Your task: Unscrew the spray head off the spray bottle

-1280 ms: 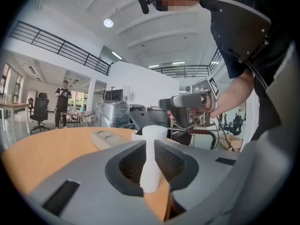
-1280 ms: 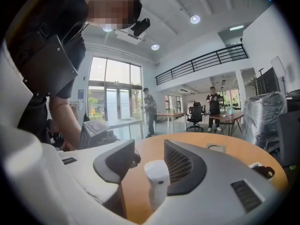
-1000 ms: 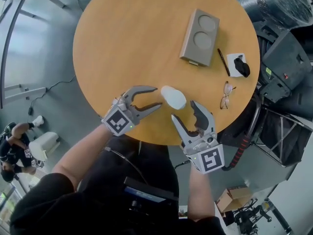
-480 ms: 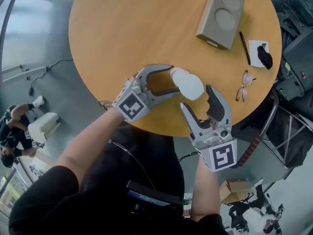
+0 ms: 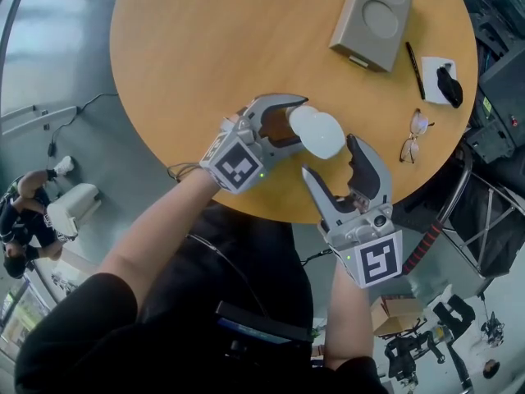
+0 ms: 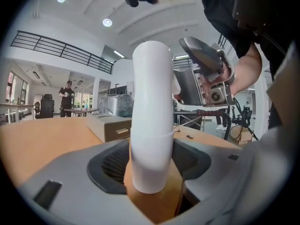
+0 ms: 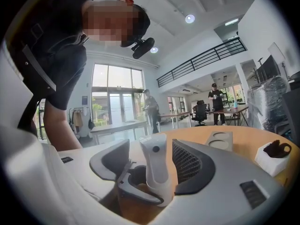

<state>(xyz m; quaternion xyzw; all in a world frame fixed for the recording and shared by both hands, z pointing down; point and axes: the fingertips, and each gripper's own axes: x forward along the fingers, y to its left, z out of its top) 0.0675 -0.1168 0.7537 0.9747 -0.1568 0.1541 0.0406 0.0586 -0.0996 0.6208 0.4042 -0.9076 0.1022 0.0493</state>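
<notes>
The spray bottle stands near the front edge of the round wooden table (image 5: 205, 56), with a white spray head (image 5: 316, 132) on an amber body (image 5: 280, 125). My left gripper (image 5: 297, 125) reaches in from the left. Its jaws are closing on the amber body (image 6: 154, 203), and both pads touch it below the white head (image 6: 150, 116). My right gripper (image 5: 330, 158) is open on the near side. The white head (image 7: 157, 172) rises between its jaws with a gap on each side. A finger (image 7: 136, 186) of the left gripper shows beside the head.
At the table's far right lie a grey box with two round recesses (image 5: 373, 11), a pen (image 5: 413, 60), a white pad carrying a black object (image 5: 447, 84) and glasses (image 5: 416, 134). Dark equipment stands beyond the right edge. A person (image 5: 20, 220) is on the floor, left.
My left gripper moved right from beside the bottle, spread its jaws wider and came round the amber body. The right gripper drew up closer to the white head.
</notes>
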